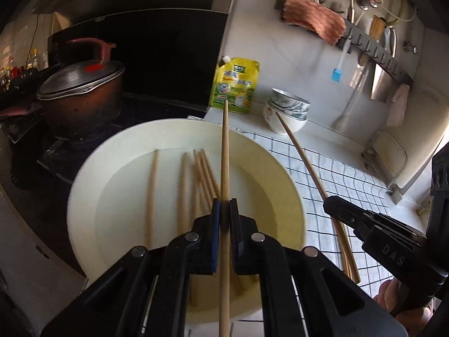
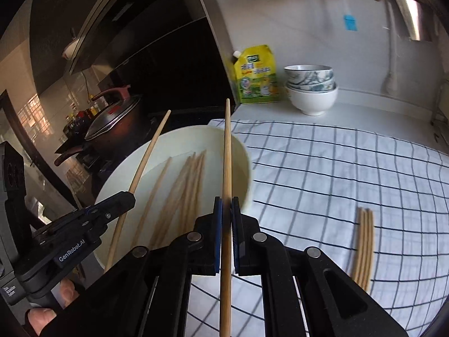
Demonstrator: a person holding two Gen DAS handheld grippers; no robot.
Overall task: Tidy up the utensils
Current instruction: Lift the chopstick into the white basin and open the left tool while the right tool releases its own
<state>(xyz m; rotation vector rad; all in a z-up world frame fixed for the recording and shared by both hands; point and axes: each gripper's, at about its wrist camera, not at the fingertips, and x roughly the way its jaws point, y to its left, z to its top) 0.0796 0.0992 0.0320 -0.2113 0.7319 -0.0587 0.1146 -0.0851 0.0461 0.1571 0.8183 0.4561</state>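
1. The left tongs (image 1: 225, 213) hang over the round cream plastic basin (image 1: 84, 191), which sits at the table's left end beside the stove; the white black-checked cloth (image 2: 350, 174) to its right lies largely open.
2. Each tongs is clenched on one light wooden chopstick (image 1: 224, 151); the right tongs (image 2: 226, 210) grip theirs (image 2: 226, 157) likewise, both long axes pointing forward, away from the holder.
3. Perhaps six blurred chopsticks (image 1: 183, 185) lie in the basin; about three bundled ones (image 2: 364, 241) rest on the cloth.
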